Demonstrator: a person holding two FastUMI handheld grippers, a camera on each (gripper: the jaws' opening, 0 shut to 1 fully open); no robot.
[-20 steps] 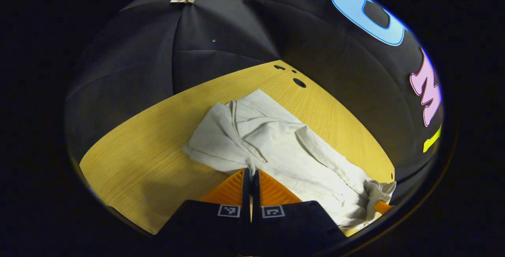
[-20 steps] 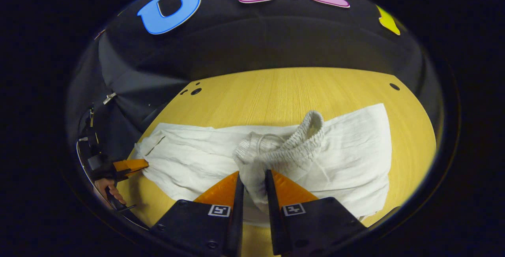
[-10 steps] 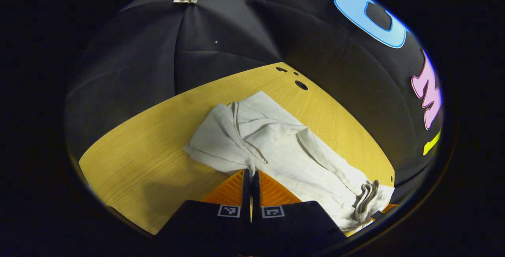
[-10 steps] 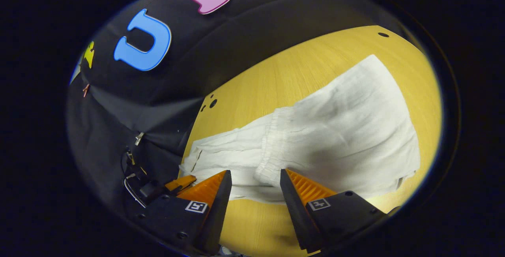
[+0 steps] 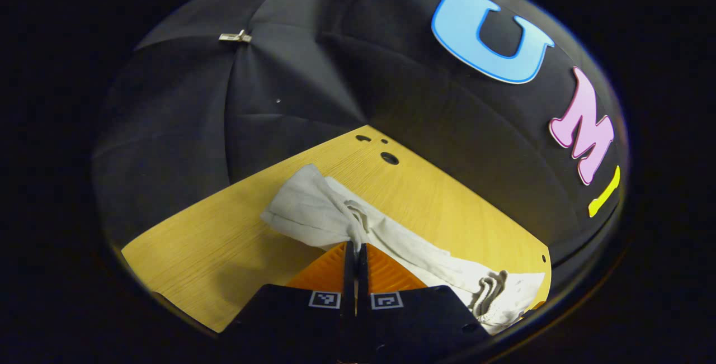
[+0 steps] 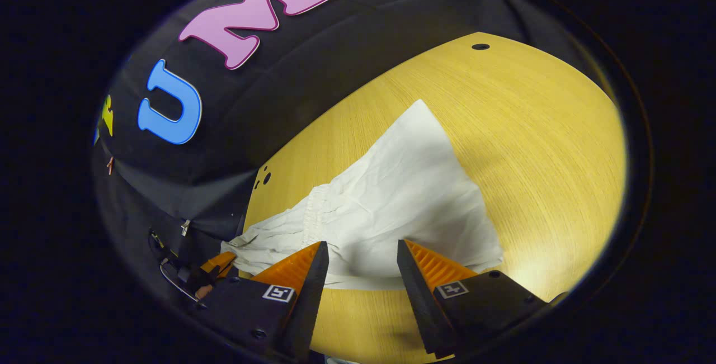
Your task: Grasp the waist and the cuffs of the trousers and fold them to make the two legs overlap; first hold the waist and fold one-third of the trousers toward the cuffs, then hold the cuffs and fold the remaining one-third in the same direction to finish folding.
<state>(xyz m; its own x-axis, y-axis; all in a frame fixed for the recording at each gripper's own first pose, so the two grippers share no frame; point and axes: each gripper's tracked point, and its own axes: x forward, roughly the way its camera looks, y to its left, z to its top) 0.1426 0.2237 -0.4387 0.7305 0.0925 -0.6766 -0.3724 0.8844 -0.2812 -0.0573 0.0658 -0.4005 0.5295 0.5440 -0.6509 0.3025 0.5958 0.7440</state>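
In the left gripper view, the left tool (image 5: 356, 249) has its fingers pressed together on a pinch of the white trousers (image 5: 335, 216), near the cuff end, which rises off the worktop (image 5: 212, 241). From there the cloth trails away to the gathered waistband (image 5: 489, 291). In the right gripper view, the right tool (image 6: 358, 252) has its fingers spread apart, gripping nothing, just above the trousers' near edge. The trousers lie across the wooden worktop, waistband folded over the legs.
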